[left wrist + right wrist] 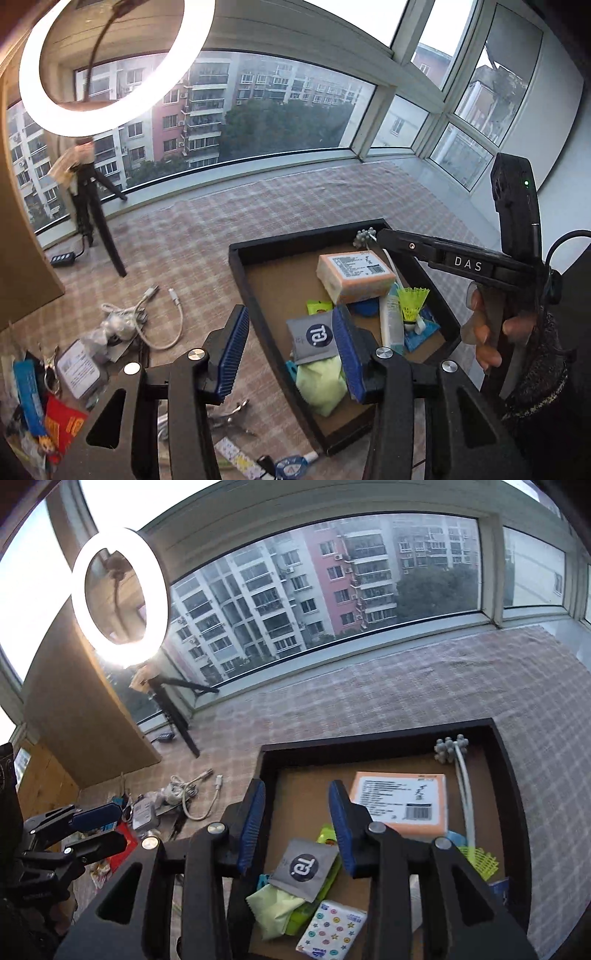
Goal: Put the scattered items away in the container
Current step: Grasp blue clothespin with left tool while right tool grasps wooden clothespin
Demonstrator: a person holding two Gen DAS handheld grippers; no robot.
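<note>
In the left wrist view the left gripper [291,354] stands about half open with nothing between its blue ribbed pads [232,354]; its left finger hangs over the pink checked cloth on the counter [295,199], its right finger over the near-left part of the black shallow tray with a brown floor [236,258]; just behind the right pad lies a grey sachet with a dark round logo [312,336], and below it a pale green cloth [321,384]; further ahead in the tray sit an orange rectangular soap bar in printed wrap [354,275], a white tube [391,317] and a yellow-green shuttlecock [412,301]; to the left of the gripper, outside the tray, lie a coiled white cable [162,317] and a heap of small packets [66,373]; to the right the right gripper [384,236] reaches over the tray's far corner, held by a hand [491,332]; whether that one is open cannot be told here.

In the right wrist view the right gripper [297,827] is about half open and empty, poised over the tray [369,731]; the grey sachet [303,867] lies below and between its fingers, untouched; the soap bar [399,801] is just right of the right pad; a flower-printed tissue pack [332,930] lies nearest the camera; the left gripper [96,819] shows far left over the scattered packets.
</note>
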